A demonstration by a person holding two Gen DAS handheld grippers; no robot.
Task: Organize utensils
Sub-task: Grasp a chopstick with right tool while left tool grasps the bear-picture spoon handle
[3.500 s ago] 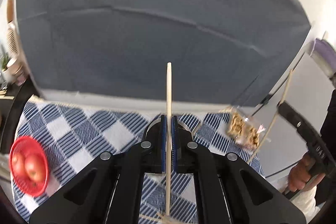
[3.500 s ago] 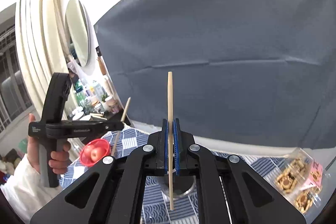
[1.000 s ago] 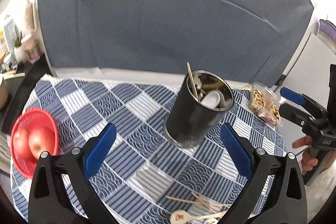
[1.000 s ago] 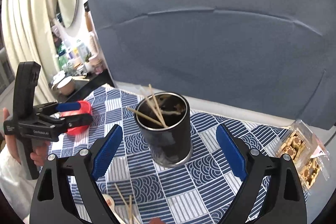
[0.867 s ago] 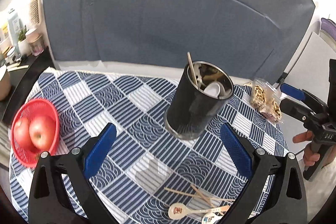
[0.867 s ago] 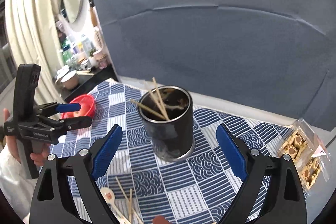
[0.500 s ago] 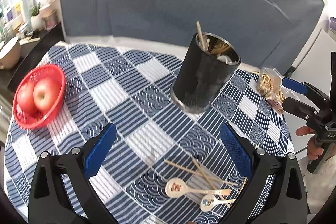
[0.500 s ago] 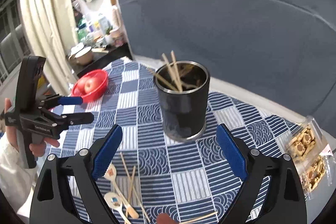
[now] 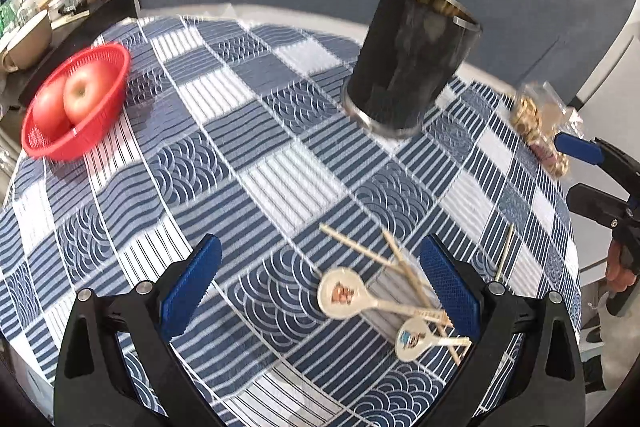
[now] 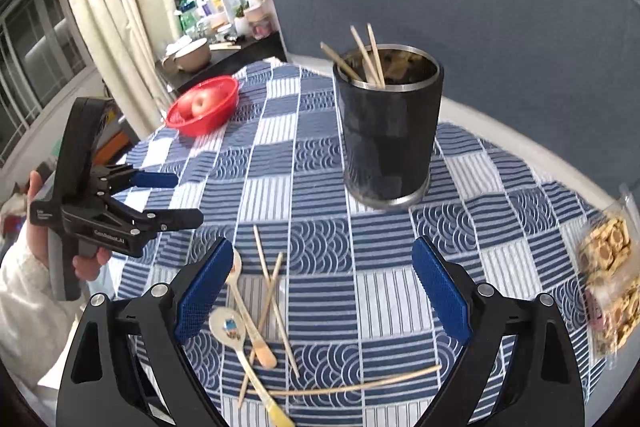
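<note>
A black cylindrical holder (image 9: 412, 55) (image 10: 388, 131) stands on the checked tablecloth with several chopsticks (image 10: 368, 55) leaning in it. Two small cream spoons (image 9: 344, 293) (image 10: 232, 331) and loose chopsticks (image 9: 360, 247) (image 10: 272, 291) lie crossed on the cloth near the table's front. My left gripper (image 9: 320, 283) hangs open above that pile, nothing between its blue pads. My right gripper (image 10: 322, 291) is open too, with the pile under its left finger. Each gripper shows in the other's view: left gripper (image 10: 186, 197), right gripper (image 9: 566, 165).
A red basket (image 9: 76, 103) (image 10: 204, 105) with apples sits at the table's left edge. A clear bag of snacks (image 9: 536, 123) (image 10: 608, 279) lies at the right edge. A grey backdrop stands behind the round table (image 9: 280, 183); a cluttered shelf (image 10: 208, 47) lies beyond.
Each gripper earlier pinched a chopstick; both are now wide and empty. Over the last second both sank toward the table and tipped down, bringing the loose spoons and chopsticks into view.
</note>
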